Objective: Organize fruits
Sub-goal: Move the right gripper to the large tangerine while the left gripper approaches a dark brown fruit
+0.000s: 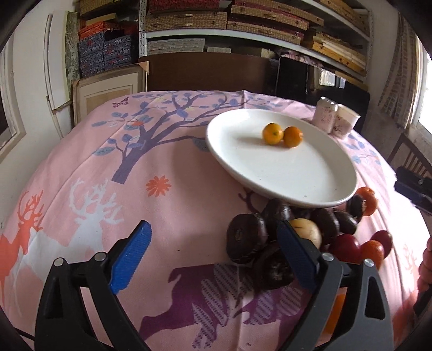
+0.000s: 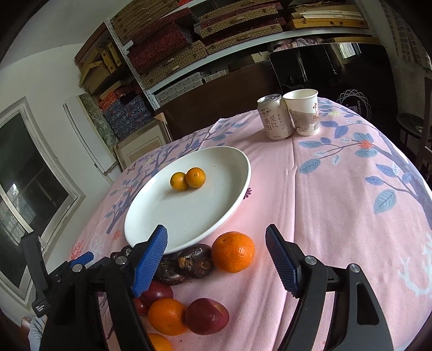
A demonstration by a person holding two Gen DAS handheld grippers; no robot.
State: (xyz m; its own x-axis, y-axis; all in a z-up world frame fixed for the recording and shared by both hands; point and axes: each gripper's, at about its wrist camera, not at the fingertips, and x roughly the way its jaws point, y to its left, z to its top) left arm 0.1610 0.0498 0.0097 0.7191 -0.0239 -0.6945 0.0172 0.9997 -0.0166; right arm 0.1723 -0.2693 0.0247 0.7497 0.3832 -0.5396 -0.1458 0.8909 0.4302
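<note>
A white plate (image 1: pixel 297 172) holds two small yellow-orange fruits (image 1: pixel 282 134); it also shows in the right wrist view (image 2: pixel 216 194) with the same fruits (image 2: pixel 188 177). Below the plate's near edge lies a pile: dark brown water chestnuts (image 1: pixel 247 237), a pale round fruit (image 1: pixel 306 229), red fruits (image 1: pixel 347 247) and oranges (image 1: pixel 367 201). My left gripper (image 1: pixel 213 255) is open and empty, left of the pile. My right gripper (image 2: pixel 216 260) is open and empty above an orange (image 2: pixel 233 251), chestnuts (image 2: pixel 194 260), a red apple (image 2: pixel 206 316) and another orange (image 2: pixel 166 316).
A drink can (image 2: pixel 274 117) and a paper cup (image 2: pixel 302 112) stand at the far side of the pink patterned tablecloth (image 2: pixel 337 202). Shelves of boxes (image 1: pixel 229 21) line the wall behind. A wooden chair (image 1: pixel 413 159) stands at the right.
</note>
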